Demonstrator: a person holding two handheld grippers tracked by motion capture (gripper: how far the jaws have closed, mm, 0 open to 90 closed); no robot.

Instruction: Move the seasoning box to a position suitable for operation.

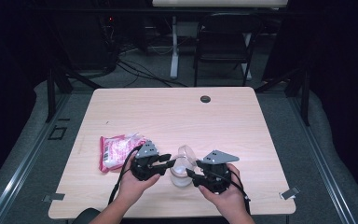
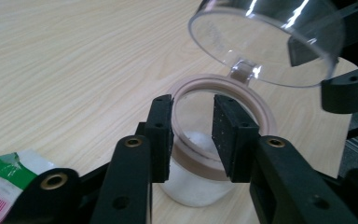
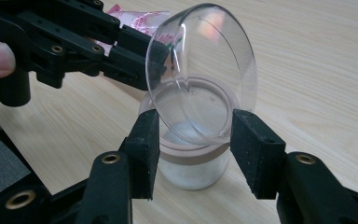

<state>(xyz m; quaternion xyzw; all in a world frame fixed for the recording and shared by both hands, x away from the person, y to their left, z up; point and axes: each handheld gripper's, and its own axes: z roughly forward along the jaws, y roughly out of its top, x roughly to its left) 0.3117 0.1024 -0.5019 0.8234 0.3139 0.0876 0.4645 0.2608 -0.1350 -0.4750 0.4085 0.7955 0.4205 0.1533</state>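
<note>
We see a small clear jar with a beige rim ring standing upright near the front edge of the pale wooden desk, between our two hands, with a white powdery fill in its lower part. Its clear domed hinged lid is swung up and back, tilted over the far side of the rim.

Our left claw stands partly open: in the left gripper view one pad sits outside the rim and the other over the jar's mouth, straddling the near wall. We cannot tell whether the pads touch it, and it is not clenched.

Our right claw is spread wider than the jar, one pad at each side of the ring, released, with a sliver of gap on both sides.

To the left of the left hand, a pink and white plastic packet lies flat on the desk, near the jar but apart from it.
</note>
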